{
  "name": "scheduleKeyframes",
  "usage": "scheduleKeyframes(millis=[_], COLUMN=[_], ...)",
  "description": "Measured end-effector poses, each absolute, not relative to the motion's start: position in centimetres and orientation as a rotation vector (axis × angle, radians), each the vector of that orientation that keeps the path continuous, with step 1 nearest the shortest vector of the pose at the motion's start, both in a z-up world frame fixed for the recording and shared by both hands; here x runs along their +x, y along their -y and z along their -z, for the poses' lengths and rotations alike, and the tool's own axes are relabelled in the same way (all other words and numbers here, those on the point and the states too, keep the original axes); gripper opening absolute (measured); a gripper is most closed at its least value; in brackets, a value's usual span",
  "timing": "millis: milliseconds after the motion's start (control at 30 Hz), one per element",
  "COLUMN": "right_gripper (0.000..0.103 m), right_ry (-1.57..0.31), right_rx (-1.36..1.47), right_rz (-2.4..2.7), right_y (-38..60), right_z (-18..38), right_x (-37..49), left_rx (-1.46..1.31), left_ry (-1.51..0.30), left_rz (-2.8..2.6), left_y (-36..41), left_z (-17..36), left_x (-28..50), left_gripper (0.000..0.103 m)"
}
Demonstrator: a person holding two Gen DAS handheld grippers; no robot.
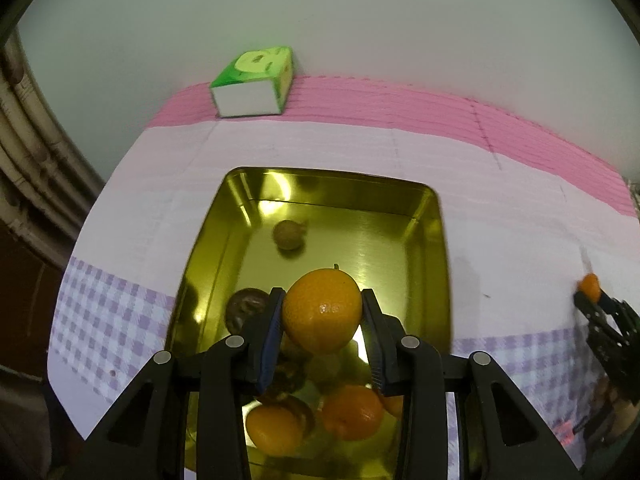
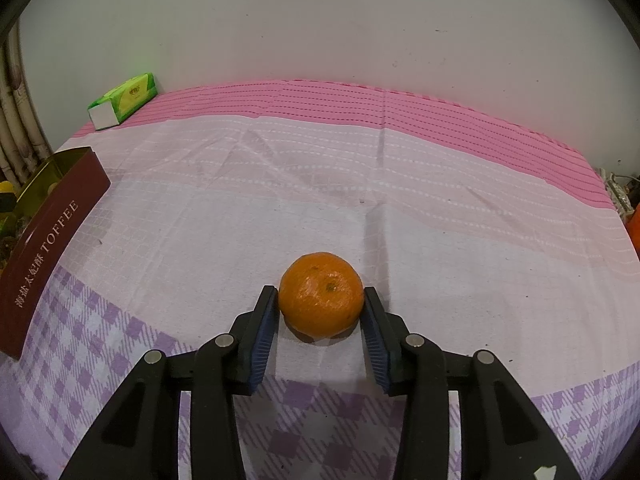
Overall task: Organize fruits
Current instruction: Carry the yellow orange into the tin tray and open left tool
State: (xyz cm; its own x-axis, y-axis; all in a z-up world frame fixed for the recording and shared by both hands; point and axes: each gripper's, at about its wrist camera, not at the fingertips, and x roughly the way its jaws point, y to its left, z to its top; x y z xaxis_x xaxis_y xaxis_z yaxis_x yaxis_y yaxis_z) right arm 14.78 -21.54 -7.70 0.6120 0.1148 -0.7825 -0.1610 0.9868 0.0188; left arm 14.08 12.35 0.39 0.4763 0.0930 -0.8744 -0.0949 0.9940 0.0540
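In the left wrist view my left gripper is shut on an orange and holds it above a gold tin. The tin holds more oranges, dark brown fruits and a small brown fruit. In the right wrist view my right gripper is closed around a second orange that rests on the tablecloth; both pads touch its sides. The right gripper and its orange also show at the far right of the left wrist view.
The tin's dark red "TOFFEE" side stands at the left of the right wrist view. A green tissue pack lies at the back by the grey wall. The pink and purple-checked tablecloth covers the table.
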Motion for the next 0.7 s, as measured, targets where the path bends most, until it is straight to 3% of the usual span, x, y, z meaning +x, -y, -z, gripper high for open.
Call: scheduleKeyframes(millis=[700], right_gripper=[0.042], right_ry=[-0.898], right_rx=[-0.055], right_rz=[-0.158], right_y=[21.6], right_z=[7.9], right_x=[15.1], left_rx=[0.005], left_ry=[-1.147], left_rz=[-0.127], left_y=[-13.7], left_z=[3.2], left_x=[16.1], left_gripper=[0.038])
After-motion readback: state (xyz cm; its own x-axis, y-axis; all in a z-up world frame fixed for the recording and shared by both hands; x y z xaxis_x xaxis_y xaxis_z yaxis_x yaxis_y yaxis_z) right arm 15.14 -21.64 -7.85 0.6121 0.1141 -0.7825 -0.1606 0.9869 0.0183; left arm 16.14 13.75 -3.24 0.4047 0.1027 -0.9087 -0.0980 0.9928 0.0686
